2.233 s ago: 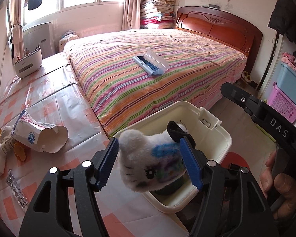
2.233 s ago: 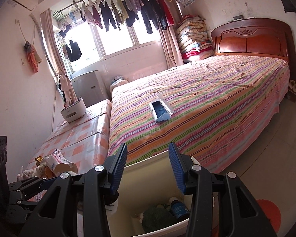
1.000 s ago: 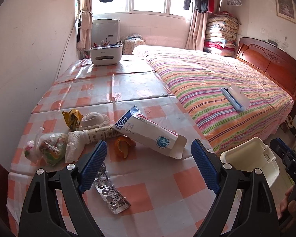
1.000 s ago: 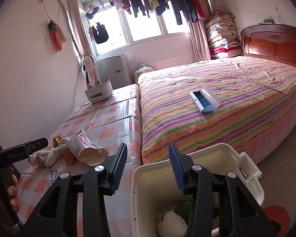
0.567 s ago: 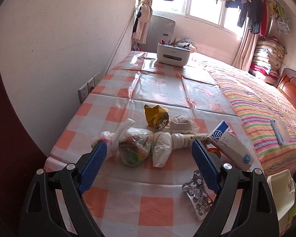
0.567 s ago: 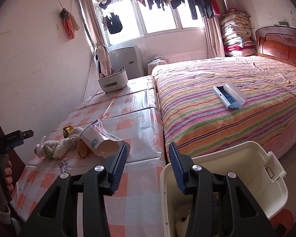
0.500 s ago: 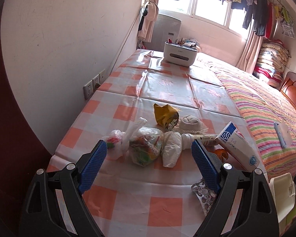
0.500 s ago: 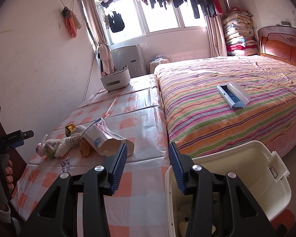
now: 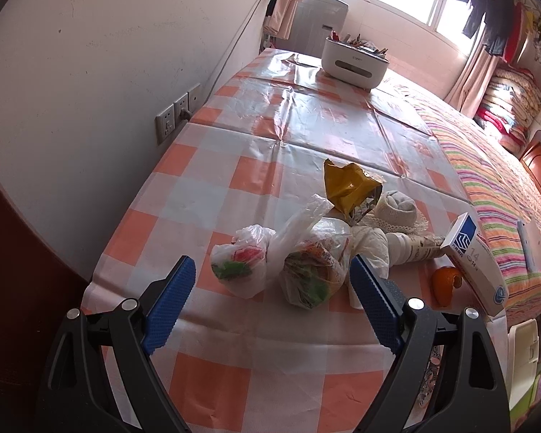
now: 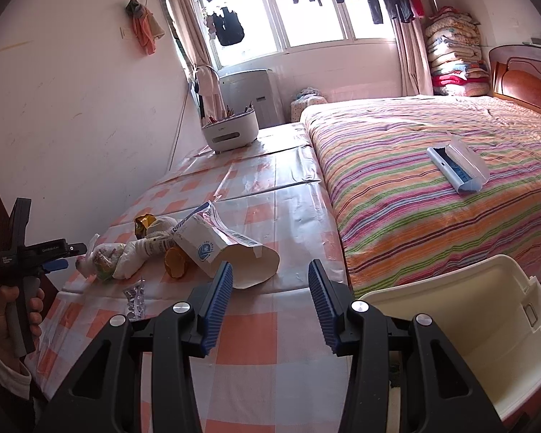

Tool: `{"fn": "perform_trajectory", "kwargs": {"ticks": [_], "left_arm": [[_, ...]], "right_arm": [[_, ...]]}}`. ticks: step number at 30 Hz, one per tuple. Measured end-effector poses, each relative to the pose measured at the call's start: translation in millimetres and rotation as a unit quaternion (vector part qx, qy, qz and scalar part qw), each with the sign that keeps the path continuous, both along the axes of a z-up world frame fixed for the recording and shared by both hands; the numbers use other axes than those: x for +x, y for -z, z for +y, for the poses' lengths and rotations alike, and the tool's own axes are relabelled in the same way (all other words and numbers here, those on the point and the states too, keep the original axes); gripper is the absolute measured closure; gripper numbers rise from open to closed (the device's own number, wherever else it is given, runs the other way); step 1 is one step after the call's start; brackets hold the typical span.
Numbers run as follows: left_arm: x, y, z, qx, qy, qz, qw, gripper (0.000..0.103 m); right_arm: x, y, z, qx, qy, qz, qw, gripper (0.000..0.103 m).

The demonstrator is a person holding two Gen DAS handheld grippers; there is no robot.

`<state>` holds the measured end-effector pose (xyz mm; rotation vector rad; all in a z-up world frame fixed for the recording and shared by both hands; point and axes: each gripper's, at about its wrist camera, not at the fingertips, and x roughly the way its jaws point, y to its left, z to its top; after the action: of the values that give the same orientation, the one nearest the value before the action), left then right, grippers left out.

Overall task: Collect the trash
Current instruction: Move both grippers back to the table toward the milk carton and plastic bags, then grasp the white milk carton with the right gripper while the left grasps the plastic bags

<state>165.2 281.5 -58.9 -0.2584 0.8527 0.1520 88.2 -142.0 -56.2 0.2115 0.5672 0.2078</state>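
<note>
Left wrist view: the left gripper (image 9: 270,303) hovers wide open and empty over two knotted plastic bags (image 9: 277,263) near the tabletop's (image 9: 212,195) front edge; a yellow wrapper (image 9: 350,187), carton (image 9: 476,256) and orange peel (image 9: 447,281) wait uncollected. Right wrist view: the right gripper (image 10: 268,303) is part-open and empty beside the white bin (image 10: 461,328), so most trash remains.

The left hand-held gripper (image 9: 272,305) no longer holds the plush toy over the bin (image 10: 487,310); its jaws now stand wide and empty. It has swung away from the bin and come in low over the worktop (image 9: 212,195), with the two knotted plastic bags (image 9: 270,263) now just ahead between its blue pads. The right hand-held gripper (image 10: 270,303) has shifted from above the bin toward the worktop, so the carton (image 10: 227,249) now lies just ahead of it.
</note>
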Motion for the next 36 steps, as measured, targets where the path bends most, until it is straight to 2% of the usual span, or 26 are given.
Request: {"fn": "perform_trajectory", "kwargs": {"ticks": [10,16,19,26,31,34,36], "left_arm": [[28.8,21.0,8.1,-0.031,0.015,0.036,0.9987,0.017],[38.6,27.4,6.3,-0.041,0.017,0.044,0.9981,0.020],[41.2,29.3,6.8,-0.048,0.020,0.044,0.9977,0.028],[38.3,25.8,4.6,-0.052,0.021,0.035,0.9978,0.056],[34.6,21.7,-1.0,-0.038,0.018,0.028,0.9987,0.063],[29.9,17.3,-3.9,-0.022,0.014,0.022,0.9994,0.065],[25.7,13.2,-4.7,-0.019,0.014,0.015,0.9996,0.065]], "right_arm": [[29.2,-22.8,23.9,-0.014,-0.053,-0.021,0.998,0.060],[61.2,-26.5,63.3,-0.057,-0.117,-0.010,0.991,0.060],[78.8,-20.4,79.7,-0.074,-0.136,0.008,0.988,0.060],[108.5,4.5,101.4,-0.119,-0.150,0.050,0.980,0.060],[117.8,19.1,110.1,-0.153,-0.158,0.068,0.973,0.060],[117.8,23.7,114.6,-0.170,-0.162,0.065,0.970,0.048],[116.9,26.5,118.7,-0.185,-0.166,0.062,0.967,0.045]]}}
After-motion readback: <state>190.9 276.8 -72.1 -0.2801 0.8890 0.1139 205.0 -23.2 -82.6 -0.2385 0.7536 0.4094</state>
